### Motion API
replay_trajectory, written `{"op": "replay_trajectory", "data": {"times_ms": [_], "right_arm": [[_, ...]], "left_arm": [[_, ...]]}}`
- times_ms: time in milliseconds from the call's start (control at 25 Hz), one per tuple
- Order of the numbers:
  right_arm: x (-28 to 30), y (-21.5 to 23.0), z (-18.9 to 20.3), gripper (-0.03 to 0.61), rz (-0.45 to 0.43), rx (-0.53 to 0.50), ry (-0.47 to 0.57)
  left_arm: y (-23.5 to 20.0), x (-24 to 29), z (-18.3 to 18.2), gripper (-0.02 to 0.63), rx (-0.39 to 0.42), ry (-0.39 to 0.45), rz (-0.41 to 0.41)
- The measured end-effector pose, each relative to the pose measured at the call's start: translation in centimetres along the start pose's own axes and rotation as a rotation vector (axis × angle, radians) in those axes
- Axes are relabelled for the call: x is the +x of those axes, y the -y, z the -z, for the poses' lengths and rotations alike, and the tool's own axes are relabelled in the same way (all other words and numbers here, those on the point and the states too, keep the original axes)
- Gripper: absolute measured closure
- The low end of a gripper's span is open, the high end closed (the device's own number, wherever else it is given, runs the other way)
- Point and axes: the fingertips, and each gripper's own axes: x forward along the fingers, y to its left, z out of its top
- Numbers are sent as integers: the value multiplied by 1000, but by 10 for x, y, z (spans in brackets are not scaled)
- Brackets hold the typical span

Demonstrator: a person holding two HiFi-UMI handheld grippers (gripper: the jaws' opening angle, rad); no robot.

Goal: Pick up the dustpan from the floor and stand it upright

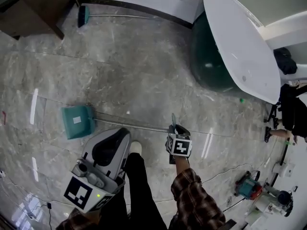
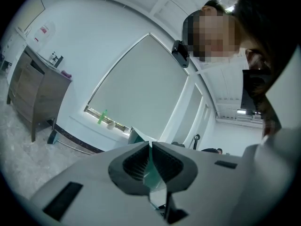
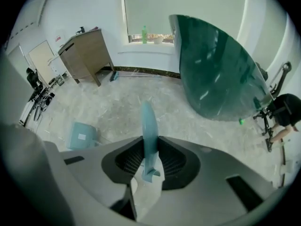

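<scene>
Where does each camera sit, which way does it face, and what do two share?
Head view: on the person's head, steeply down at the floor; shows left gripper, right gripper, plaid sleeve, trouser leg.
Left gripper view: on the left gripper, facing level toward the window; jaws pinch a thin teal strip.
Right gripper view: on the right gripper, tilted down at the floor; jaws grip the dustpan handle.
Shared: head and right gripper views both show the dustpan and wooden cabinet.
</scene>
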Motion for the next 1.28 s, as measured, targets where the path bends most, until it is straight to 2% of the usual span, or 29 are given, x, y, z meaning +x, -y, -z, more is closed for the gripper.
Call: {"op": "replay_trajectory", "data": {"times_ms": [280, 440, 640, 920, 1120, 1280], "right_arm": [[-69, -61, -44, 466, -120, -103, 37], [-101, -111, -68, 459, -197, -156, 50], [-135, -175, -91, 456, -315, -202, 64], [-171, -257, -97, 453, -454, -296, 49], [-194, -323, -92, 451, -591, -334, 30], [-208, -366, -95, 451, -660, -359, 34]], "left_arm": [[12, -25, -60, 583, 15, 44, -48], [15, -45, -84, 584, 12, 54, -80], [10, -80, -106, 583, 22, 79, -160], [1, -130, -127, 584, 43, 108, -292], [-8, -172, -150, 584, 53, 173, -391], [-15, -209, -164, 584, 59, 219, -478]]}}
